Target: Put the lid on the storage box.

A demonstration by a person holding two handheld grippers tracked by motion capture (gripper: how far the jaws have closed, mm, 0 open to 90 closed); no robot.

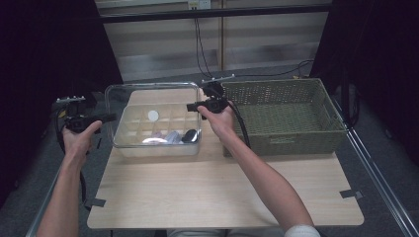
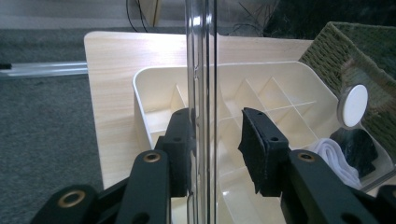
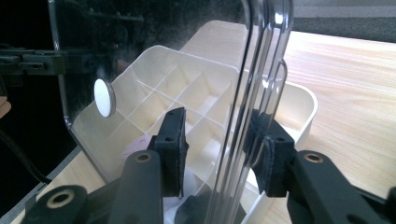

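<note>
A see-through lid [image 1: 153,94] is sitting over a cream box [image 1: 158,129]; a green woven basket [image 1: 286,116] is resting on the light wooden table [image 1: 222,192].

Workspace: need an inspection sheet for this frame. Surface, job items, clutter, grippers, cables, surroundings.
Surface: light wooden table, tape tabs at its edges.
Job's things: clear lid raised over the cream divided organizer, which holds small items in its near cells; a white round disc sits on the lid.
Clutter: empty green woven basket at right.
Grippers: left gripper and right gripper each straddle a lid edge, pads not pressing.
Cables: black cable trails from the right gripper; more hang at the back.
Surroundings: dark curtains, grey floor.
</note>
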